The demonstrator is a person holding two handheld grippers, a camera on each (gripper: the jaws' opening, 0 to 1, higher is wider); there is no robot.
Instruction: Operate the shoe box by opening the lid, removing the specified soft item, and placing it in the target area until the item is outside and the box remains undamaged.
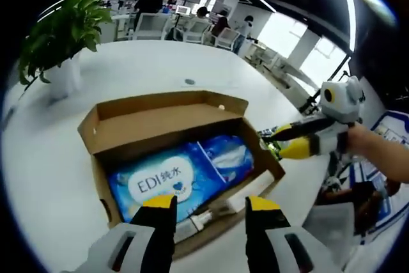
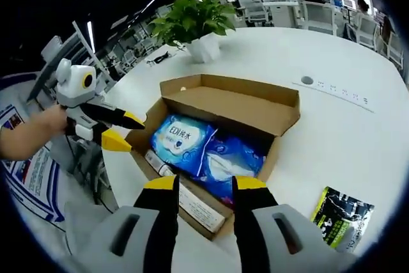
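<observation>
The cardboard shoe box [image 1: 102, 133] sits on the white table with its lid [image 1: 167, 119] folded back. Inside lie a blue soft pack marked EDI [image 1: 163, 180] and a second blue pack [image 1: 229, 156]. My left gripper [image 1: 211, 204] hovers open over the box's near edge, holding nothing. My right gripper [image 1: 287, 140] comes in from the right beside the box corner, open. In the right gripper view the box [image 2: 284, 142] shows the EDI pack [image 2: 182, 137] and the other pack [image 2: 231, 164]. My right gripper [image 2: 206, 185] is open above the near edge, and the left gripper [image 2: 124, 130] is open at the box's left corner.
A white tube-like carton [image 2: 192, 204] lies along the box's near inner wall. A black and green packet [image 2: 342, 217] lies on the table [image 2: 345, 139] right of the box. A potted plant [image 2: 195, 20] stands behind it. People sit at far desks.
</observation>
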